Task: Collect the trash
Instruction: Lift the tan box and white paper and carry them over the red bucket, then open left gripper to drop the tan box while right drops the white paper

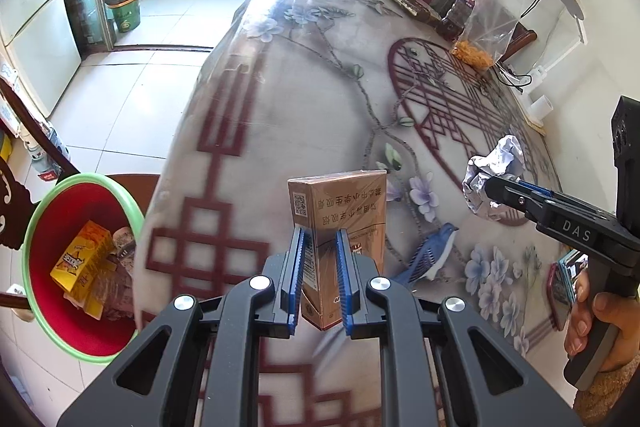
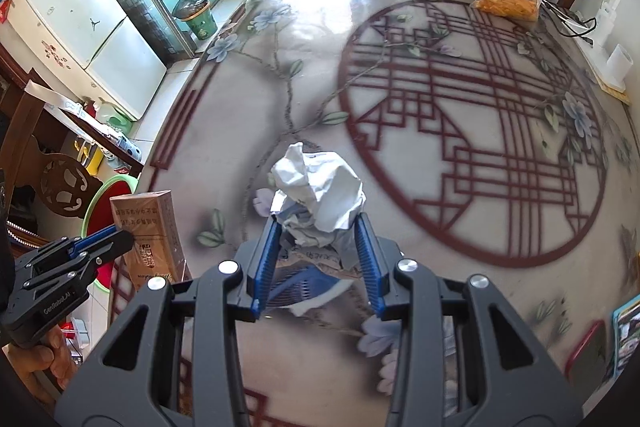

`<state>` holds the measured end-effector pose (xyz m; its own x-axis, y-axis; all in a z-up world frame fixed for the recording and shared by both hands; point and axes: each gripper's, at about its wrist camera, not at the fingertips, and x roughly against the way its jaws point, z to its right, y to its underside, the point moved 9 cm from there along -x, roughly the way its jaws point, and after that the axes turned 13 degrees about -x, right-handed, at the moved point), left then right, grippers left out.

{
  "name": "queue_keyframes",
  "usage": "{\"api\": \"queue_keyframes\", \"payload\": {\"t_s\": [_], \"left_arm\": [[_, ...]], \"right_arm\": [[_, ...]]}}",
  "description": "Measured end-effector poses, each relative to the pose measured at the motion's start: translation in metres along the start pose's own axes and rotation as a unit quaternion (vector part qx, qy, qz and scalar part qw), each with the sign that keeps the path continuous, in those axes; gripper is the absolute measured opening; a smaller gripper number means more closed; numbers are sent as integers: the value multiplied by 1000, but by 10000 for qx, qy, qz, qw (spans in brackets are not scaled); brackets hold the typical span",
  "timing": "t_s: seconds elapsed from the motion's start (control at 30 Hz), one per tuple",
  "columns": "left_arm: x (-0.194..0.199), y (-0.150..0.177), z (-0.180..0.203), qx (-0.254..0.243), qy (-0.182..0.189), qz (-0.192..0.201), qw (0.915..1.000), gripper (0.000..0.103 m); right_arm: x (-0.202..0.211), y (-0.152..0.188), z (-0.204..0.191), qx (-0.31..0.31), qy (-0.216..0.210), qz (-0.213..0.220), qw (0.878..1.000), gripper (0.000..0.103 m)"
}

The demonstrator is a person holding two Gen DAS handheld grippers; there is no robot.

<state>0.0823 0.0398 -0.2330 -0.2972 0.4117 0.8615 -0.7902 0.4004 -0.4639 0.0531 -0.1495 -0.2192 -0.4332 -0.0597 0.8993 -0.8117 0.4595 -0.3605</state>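
Left gripper [image 1: 320, 281] pinches the stiff, light cigarette box [image 1: 340, 227] by its narrow sides at centre frame, while the right gripper [image 2: 316, 263], part open, squeezes the soft paper ball [image 2: 318, 197] above the table [image 2: 400, 7], the bin [image 1: 32, 247] waiting lower left.

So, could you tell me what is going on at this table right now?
A person is clearing trash with a handheld gripper in each hand. The left gripper is shut on a brown cardboard cigarette box, and the right gripper is shut on a crumpled white paper ball, both held above the floral-patterned table. Beside the table's edge sits a green-rimmed red bin that already holds a yellow carton. Neither held item has been dropped in yet.
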Motion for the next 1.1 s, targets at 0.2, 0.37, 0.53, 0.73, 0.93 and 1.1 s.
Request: {"api": "queue_keyframes", "payload": {"t_s": [0.2, 0.37, 0.53, 0.73, 0.93, 1.1], "left_arm": [[3, 3, -19, -49, 83, 4, 10000, 13], [9, 4, -35, -19, 90, 54, 9999, 13], [19, 8, -53, 99, 30, 145, 9998, 13], [31, 20, -86, 423, -134, 231, 9987, 13], [44, 31, -120, 748, -364, 310, 9960, 13], [60, 51, -162, 1196, -782, 344, 9891, 13]], "right_arm": [[1, 7, -21, -30, 67, 54, 10000, 37], [8, 8, -42, 63, 86, 180, 9998, 37], [12, 7, -65, 233, 42, 269, 9994, 37], [15, 9, -96, 519, -48, 304, 9982, 37], [14, 12, -130, 812, -221, 293, 9960, 37], [12, 24, -182, 1079, -914, 24, 9900, 37]]}}
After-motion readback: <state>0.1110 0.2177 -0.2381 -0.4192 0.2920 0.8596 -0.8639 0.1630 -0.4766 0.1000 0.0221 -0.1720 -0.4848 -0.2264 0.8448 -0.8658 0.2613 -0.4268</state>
